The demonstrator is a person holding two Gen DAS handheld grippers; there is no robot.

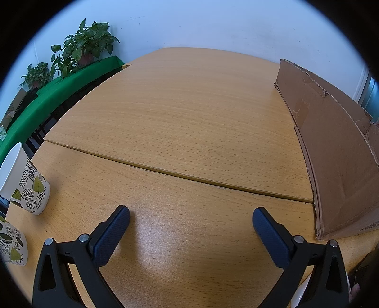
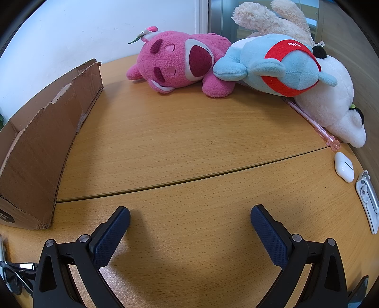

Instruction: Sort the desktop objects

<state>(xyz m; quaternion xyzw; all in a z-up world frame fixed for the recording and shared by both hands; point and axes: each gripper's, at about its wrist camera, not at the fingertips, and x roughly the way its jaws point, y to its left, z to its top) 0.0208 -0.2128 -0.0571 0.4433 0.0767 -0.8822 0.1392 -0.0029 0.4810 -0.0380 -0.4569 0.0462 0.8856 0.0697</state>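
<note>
1. Green cloth (image 1: 47, 94) covers a side bench at the far left of the left wrist view, and potted plants (image 1: 83, 47) stand on it against the white wall.
2. Two paper cups with a leaf print stand at the left edge of the wooden table (image 1: 184, 118): a far cup (image 1: 26, 184) and a near cup (image 1: 11, 244), close to each other but apart.
3. The left gripper (image 1: 191, 222) hangs over bare wood; its jaws are wide apart and hold nothing.
4. A cardboard box (image 1: 336, 154) stands on the right side of this view, its long wall toward the gripper, well apart from the cups.
5. In the right wrist view the same box (image 2: 42, 154) is at the left, with torn upper edges.
6. The right gripper (image 2: 190, 221) is also spread wide and empty, above the table with its seam just ahead.
7. At the far edge lie soft toys: a pink one (image 2: 180, 61), then a blue one (image 2: 277, 64) with a red band that touches it, a cream one (image 2: 267, 16) behind, and a white one (image 2: 331, 94) at the right, under the blue one.
8. A pink pen (image 2: 312, 120) lies just beside the white toy, partly under it.
9. A white earbud case (image 2: 344, 167) lies near the pen tip, and a white and grey clip-like thing (image 2: 368, 201) lies at the right edge; what it is I cannot tell.
</note>
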